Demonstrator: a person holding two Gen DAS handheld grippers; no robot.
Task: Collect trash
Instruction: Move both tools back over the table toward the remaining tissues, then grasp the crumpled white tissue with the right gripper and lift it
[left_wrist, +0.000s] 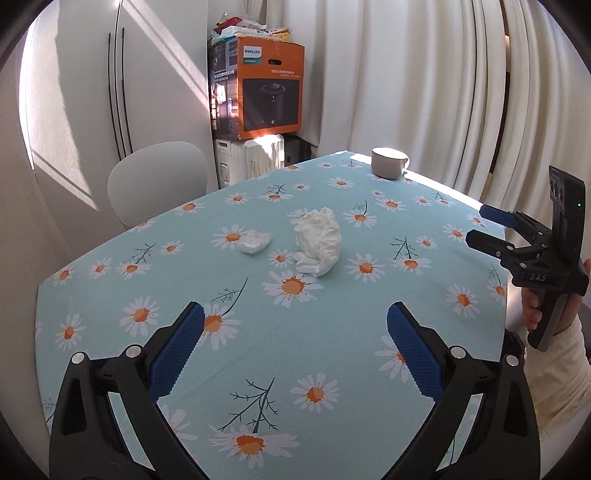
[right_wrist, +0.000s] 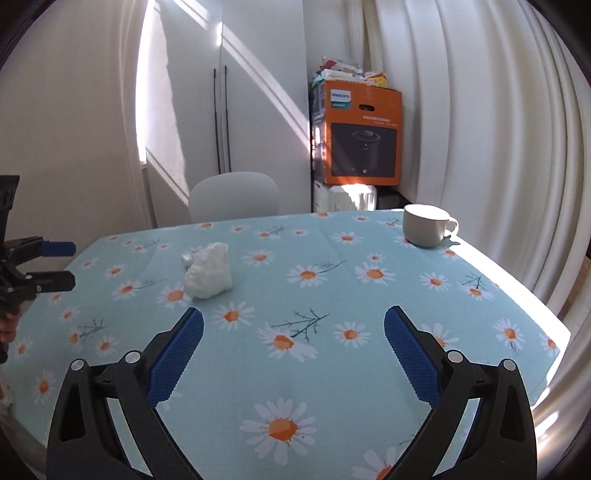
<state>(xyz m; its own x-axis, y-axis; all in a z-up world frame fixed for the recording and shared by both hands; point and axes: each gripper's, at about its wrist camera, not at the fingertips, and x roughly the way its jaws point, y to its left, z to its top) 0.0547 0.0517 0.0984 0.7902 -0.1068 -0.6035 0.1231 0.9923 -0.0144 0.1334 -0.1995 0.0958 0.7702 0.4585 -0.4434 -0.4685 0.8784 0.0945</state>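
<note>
A large crumpled white tissue (left_wrist: 319, 243) lies mid-table on the daisy tablecloth (left_wrist: 332, 332); it also shows in the right wrist view (right_wrist: 208, 271). A smaller crumpled clear-white wad (left_wrist: 255, 240) lies just left of it, and peeks out behind the tissue in the right wrist view (right_wrist: 187, 258). My left gripper (left_wrist: 295, 325) is open and empty, near the front of the table, short of the tissue. My right gripper (right_wrist: 293, 328) is open and empty; it also shows at the table's right edge in the left wrist view (left_wrist: 484, 225). The left gripper shows at the left edge of the right wrist view (right_wrist: 70, 264).
A white cup (left_wrist: 388, 162) with a handle stands at the far right corner of the table (right_wrist: 426, 225). A pale chair (left_wrist: 159, 181) stands behind the table's left side. An orange Philips box (left_wrist: 266, 88) sits stacked in the corner. White curtains (left_wrist: 424, 92) hang at the right.
</note>
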